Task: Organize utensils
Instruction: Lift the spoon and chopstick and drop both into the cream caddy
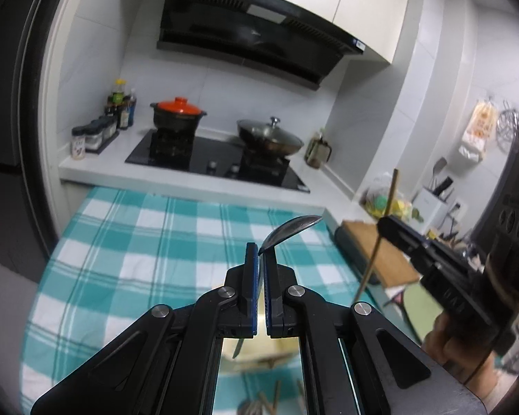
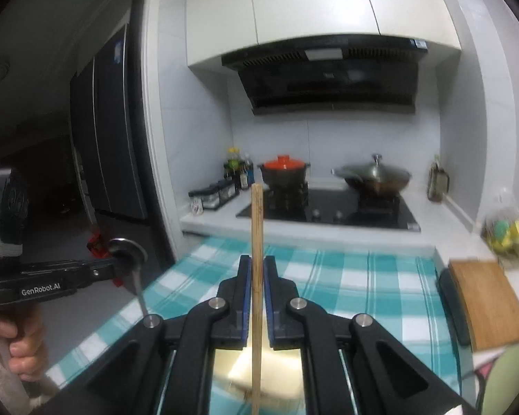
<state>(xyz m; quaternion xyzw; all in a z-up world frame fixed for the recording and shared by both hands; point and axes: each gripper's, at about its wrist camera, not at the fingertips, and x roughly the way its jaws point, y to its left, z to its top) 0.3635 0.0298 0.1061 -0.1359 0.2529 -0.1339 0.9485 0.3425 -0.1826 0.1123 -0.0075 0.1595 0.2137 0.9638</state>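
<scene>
My left gripper [image 1: 260, 246] is shut on a metal spoon [image 1: 291, 229]; the bowl of the spoon sticks up and to the right of the blue pads, the handle hangs below. My right gripper [image 2: 256, 259] is shut on a wooden chopstick [image 2: 257, 221] that stands upright between its pads. Both are held high above the teal checked cloth [image 1: 138, 242]. From the left wrist view the right gripper [image 1: 384, 224] shows at the right with the chopstick [image 1: 380, 228]. From the right wrist view the left gripper [image 2: 116, 269] shows at the left with the spoon [image 2: 126, 250]. More utensils [image 1: 266, 403] lie below on the cloth.
Behind the cloth is a black hob [image 1: 218, 159] with a red-lidded pot [image 1: 178, 114] and a lidded wok [image 1: 270, 136]. Bottles and spice jars [image 1: 97, 131] stand at the left. A wooden cutting board [image 2: 484, 304] lies right of the cloth. A pale dish [image 2: 259, 370] sits under the grippers.
</scene>
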